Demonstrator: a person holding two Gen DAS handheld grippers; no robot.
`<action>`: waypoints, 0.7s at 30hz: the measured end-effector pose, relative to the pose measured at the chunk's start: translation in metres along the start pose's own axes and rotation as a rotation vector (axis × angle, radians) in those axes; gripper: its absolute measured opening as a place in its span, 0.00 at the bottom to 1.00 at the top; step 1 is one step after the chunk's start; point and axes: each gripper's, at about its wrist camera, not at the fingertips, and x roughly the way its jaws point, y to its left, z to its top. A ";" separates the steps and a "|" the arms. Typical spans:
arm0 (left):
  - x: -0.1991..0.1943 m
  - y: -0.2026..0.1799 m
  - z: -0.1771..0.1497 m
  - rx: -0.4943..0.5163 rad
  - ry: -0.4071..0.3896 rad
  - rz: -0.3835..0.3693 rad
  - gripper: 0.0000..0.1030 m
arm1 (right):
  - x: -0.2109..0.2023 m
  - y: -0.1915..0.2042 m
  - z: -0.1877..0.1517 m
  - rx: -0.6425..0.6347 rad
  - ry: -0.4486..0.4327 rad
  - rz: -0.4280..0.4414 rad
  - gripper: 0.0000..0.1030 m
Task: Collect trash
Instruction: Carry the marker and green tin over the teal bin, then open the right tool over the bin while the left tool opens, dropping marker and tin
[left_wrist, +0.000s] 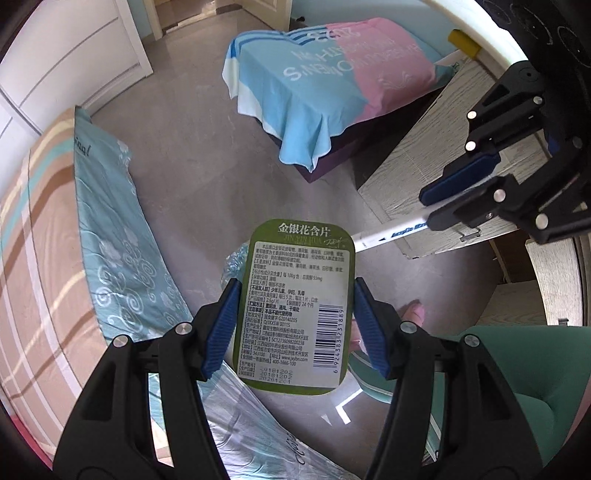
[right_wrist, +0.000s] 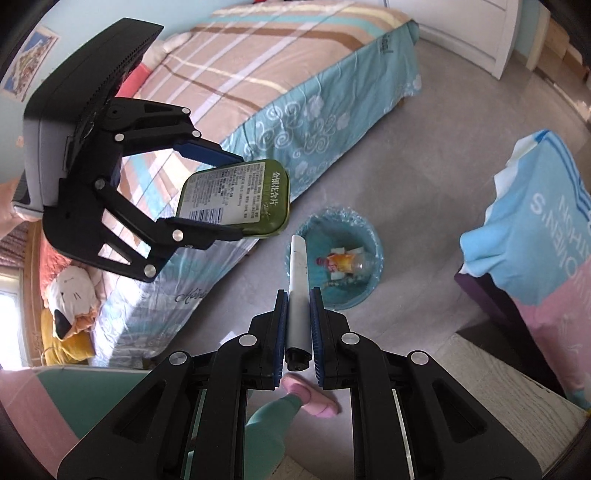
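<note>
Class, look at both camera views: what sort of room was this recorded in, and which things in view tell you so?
Most likely a bedroom in a home. A bed with a striped cover and floral sheet fills one side, a plush toy lies beside it, and a small lined trash bin stands on the tiled floor.

Grey floor (right_wrist: 424, 177): blue trash bin (right_wrist: 369, 236), bed (right_wrist: 280, 74), draped bench (right_wrist: 535, 229).

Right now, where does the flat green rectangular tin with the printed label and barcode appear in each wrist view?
Left wrist view: the green tin fills lower centre, clamped between the left gripper pads, label facing the camera.
Right wrist view: the green tin sits upper left of centre, seen at an angle, held in the left gripper.
Shared landmark: the bed's teal floral sheet, directly behind the tin.
</note>
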 end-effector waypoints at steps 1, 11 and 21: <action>0.005 0.002 0.000 -0.006 0.004 -0.003 0.56 | 0.009 -0.001 0.002 0.011 0.011 0.004 0.13; 0.039 0.020 -0.007 -0.027 0.058 -0.005 0.66 | 0.053 -0.011 0.013 0.128 0.000 0.021 0.55; 0.037 0.009 -0.011 0.008 0.079 -0.015 0.71 | 0.018 -0.023 -0.007 0.202 -0.050 0.018 0.56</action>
